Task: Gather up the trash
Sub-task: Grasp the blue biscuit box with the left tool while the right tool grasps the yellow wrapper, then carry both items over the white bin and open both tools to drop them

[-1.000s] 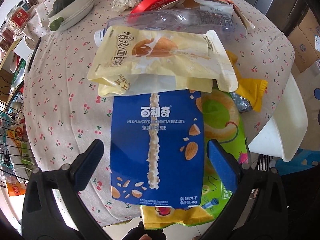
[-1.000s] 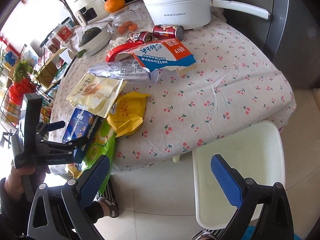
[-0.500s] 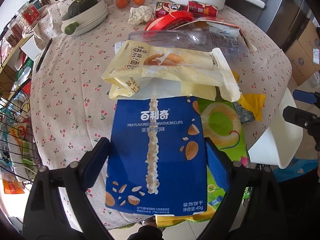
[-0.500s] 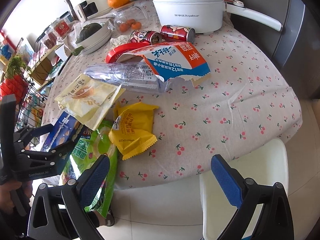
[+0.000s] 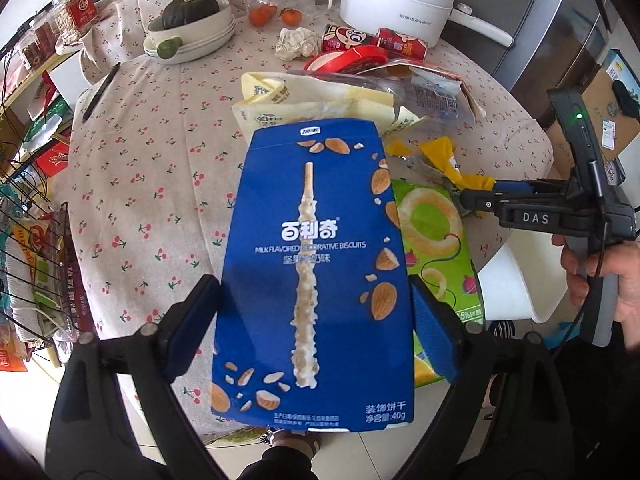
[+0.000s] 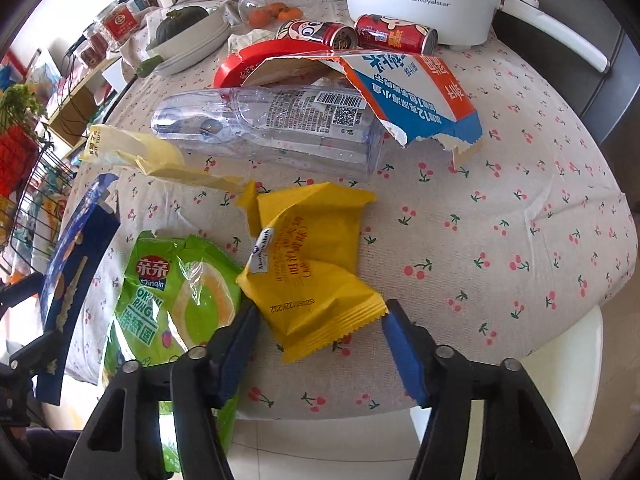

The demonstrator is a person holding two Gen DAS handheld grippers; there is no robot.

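Trash is being collected from the table (image 6: 520,200): blue biscuit box (image 5: 316,264), light and stiff, is being clamped by left gripper (image 5: 314,328); right gripper (image 6: 320,324) jaws are closing around yellow wrapper (image 6: 308,272), soft, crinkly, best pinched at its crimped end.

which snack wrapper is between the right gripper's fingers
The yellow wrapper. Its lower end lies between the closing jaws of the right gripper; the green bag lies beside it, and the blue box is in the left gripper.
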